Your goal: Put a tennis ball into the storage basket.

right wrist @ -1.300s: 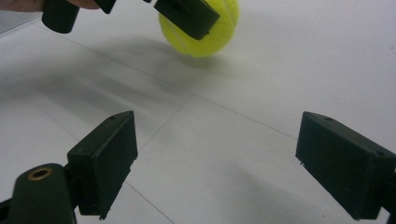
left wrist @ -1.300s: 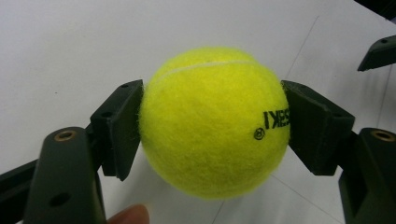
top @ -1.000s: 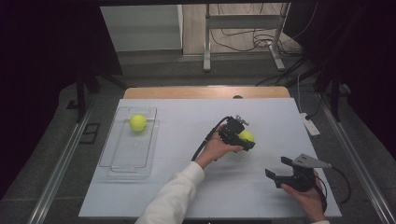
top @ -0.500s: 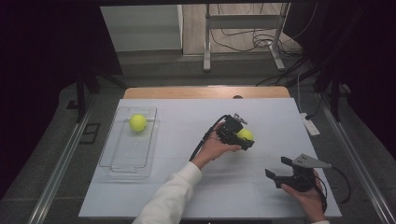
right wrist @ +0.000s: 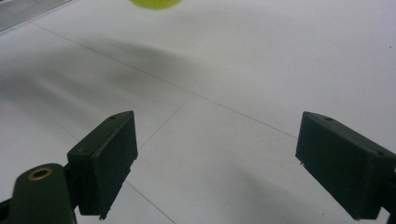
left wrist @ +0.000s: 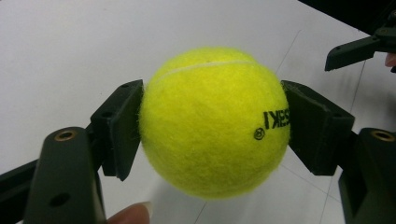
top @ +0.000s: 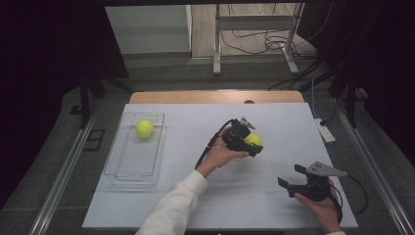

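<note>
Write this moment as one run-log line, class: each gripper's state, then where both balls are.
left gripper: shut on tennis ball | right gripper: open, nothing between jaws | second ball: in clear tray, table's left

A second yellow ball [top: 144,128] lies in a clear tray [top: 128,169] on the table [top: 161,215].

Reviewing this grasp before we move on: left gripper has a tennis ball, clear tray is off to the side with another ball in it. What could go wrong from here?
1. The left gripper pinches the held tennis ball only at two flat pads; the round, fuzzy ball could roll or slip out in transit.
2. The clear tray looks shallow; a dropped ball may bounce out or knock the ball in the tray.
</note>
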### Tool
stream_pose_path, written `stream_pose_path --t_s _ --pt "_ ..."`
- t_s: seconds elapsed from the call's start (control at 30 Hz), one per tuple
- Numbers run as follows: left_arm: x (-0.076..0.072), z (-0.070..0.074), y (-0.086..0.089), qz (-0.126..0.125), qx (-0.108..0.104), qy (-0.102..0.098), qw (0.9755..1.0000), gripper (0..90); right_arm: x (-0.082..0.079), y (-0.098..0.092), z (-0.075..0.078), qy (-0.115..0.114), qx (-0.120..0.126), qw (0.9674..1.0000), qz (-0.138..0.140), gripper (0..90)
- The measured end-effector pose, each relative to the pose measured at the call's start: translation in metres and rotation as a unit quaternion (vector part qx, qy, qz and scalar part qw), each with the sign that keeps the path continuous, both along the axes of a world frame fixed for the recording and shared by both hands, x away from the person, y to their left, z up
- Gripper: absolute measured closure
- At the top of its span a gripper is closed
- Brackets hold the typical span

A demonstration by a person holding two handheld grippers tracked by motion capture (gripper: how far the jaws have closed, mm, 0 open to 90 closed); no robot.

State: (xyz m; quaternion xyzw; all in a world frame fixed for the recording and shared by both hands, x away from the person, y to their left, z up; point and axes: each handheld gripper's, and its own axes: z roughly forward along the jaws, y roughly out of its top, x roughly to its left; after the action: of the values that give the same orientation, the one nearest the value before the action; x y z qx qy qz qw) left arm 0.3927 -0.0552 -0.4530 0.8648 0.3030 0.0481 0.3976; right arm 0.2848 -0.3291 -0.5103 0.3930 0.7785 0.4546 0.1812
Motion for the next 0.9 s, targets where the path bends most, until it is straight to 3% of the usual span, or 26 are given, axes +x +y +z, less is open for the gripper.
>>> stream_pose_path --t_s 0.9 --pt "-0.015 0.011 0.017 0.004 -0.025 -0.024 0.9994 27.1 0.0 0.0 -0.001 0.001 -0.003 1.0 -0.002 13.4"
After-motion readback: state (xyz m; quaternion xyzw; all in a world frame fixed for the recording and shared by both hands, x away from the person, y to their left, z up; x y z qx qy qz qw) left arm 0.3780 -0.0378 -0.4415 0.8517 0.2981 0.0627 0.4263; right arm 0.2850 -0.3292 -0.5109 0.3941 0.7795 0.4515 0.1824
